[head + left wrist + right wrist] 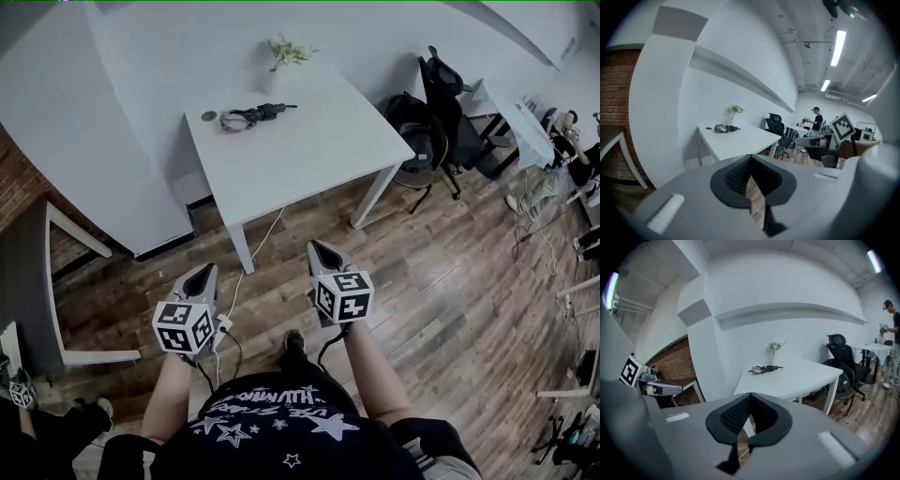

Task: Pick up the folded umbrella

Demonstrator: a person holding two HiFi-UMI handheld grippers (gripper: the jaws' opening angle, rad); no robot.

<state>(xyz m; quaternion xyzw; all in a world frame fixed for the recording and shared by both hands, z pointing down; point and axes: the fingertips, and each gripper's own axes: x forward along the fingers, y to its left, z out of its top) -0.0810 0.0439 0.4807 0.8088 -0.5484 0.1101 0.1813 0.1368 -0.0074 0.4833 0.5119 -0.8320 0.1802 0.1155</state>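
The folded umbrella, dark with a grey strap bundle, lies near the far left corner of the white table. It also shows far off in the left gripper view as the umbrella and in the right gripper view as the umbrella. My left gripper and right gripper hover side by side over the wooden floor, short of the table's near edge. Both point toward the table. The jaws of each are shut, with nothing between them.
A small plant in a vase stands at the table's back edge. Black office chairs and a second white table are to the right, with people beyond. A cable runs across the floor under the table. A brick wall is at the left.
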